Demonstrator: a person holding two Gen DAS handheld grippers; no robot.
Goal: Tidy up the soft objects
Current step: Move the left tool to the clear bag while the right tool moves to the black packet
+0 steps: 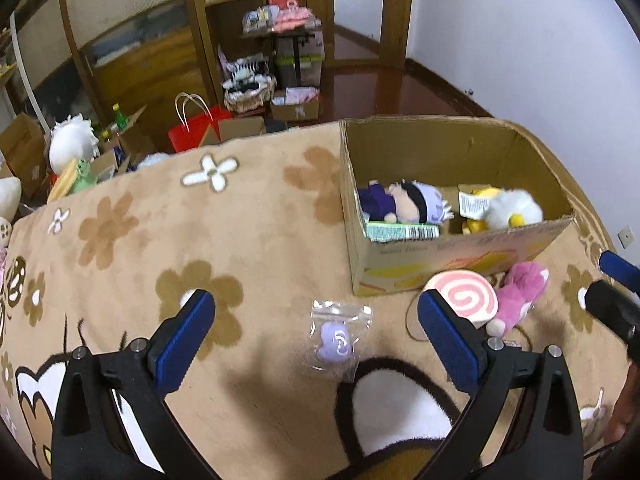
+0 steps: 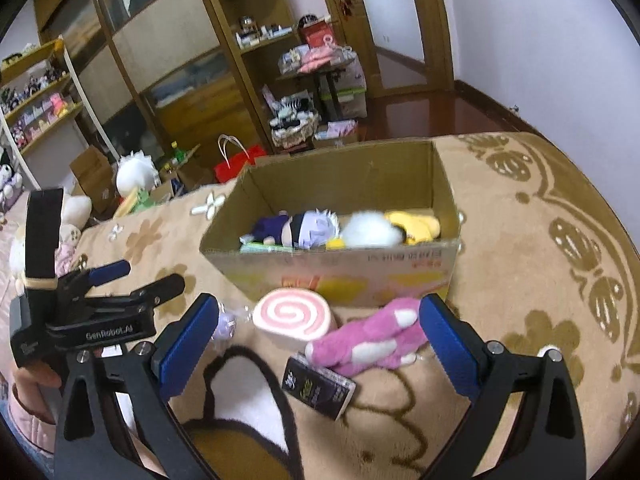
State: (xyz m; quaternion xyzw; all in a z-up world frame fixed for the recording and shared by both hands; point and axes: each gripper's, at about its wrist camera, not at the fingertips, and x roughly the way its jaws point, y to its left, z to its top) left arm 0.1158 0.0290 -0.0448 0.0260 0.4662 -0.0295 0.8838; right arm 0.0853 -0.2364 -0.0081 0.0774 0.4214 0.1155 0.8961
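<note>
A cardboard box (image 1: 460,268) (image 2: 336,276) stands on a tan flowered blanket (image 1: 180,232). It holds a purple-clad doll (image 1: 400,202) (image 2: 296,228) and a white and yellow plush (image 1: 504,208) (image 2: 384,228). In front of the box lie a pink swirl-roll plush (image 1: 466,298) (image 2: 294,316), a pink plush (image 1: 520,292) (image 2: 372,338) with a dark tag (image 2: 318,390), and a small purple toy in a clear bag (image 1: 336,338) (image 2: 224,324). My left gripper (image 1: 316,334) is open above the bagged toy. My right gripper (image 2: 320,336) is open over the swirl roll and pink plush.
The blanket ends at the far edge. Beyond it are wooden shelves (image 2: 248,40), a red paper bag (image 1: 196,128), cardboard boxes (image 1: 24,148), a white plush (image 1: 72,140) and a basket (image 2: 294,130) on the floor. The left gripper body (image 2: 88,312) shows in the right wrist view.
</note>
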